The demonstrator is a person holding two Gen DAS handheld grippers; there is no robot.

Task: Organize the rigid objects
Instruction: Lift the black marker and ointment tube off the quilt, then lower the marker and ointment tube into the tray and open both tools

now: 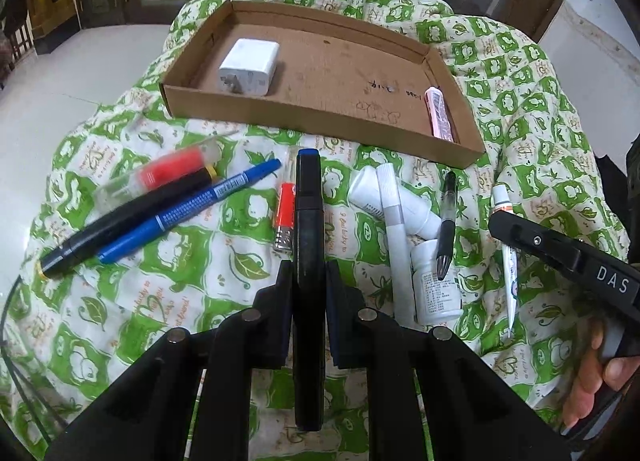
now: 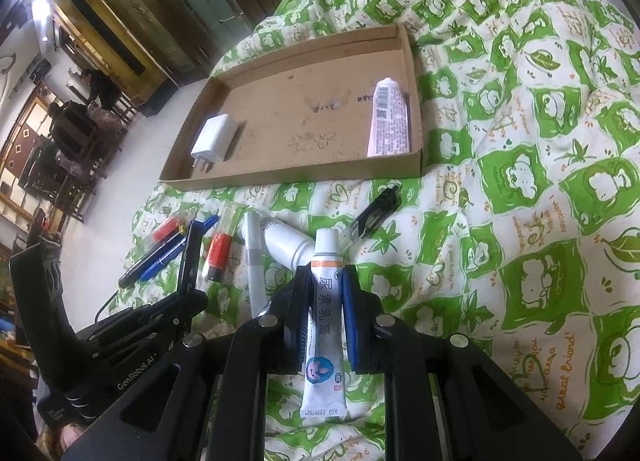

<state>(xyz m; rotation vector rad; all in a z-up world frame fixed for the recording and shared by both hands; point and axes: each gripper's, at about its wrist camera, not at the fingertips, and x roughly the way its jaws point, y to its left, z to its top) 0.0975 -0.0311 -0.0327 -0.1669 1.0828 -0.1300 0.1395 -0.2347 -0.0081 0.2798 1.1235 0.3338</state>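
Green-and-white printed cloth point(image 1: 192, 261) was spread over the surface, and a shallow cardboard tray point(image 1: 320, 117) was set on it at the far side. In the tray, a white charger point(image 1: 249, 67) was placed at the left end and a pink tube point(image 1: 440, 117) against the right wall. Left to right in front of the tray were laid a red-filled clear tube point(image 1: 168, 175), a black pen point(image 1: 128, 217), a blue marker point(image 1: 188, 213), a small red item point(image 1: 285, 221), a white pen point(image 1: 394, 229) and a white bottle point(image 1: 436, 289). A black marker point(image 1: 308, 241) was pinched upright by the left gripper point(image 1: 309, 273). A white ointment tube point(image 2: 326, 321) was clamped by the right gripper point(image 2: 326, 281), above the cloth and short of the tray.
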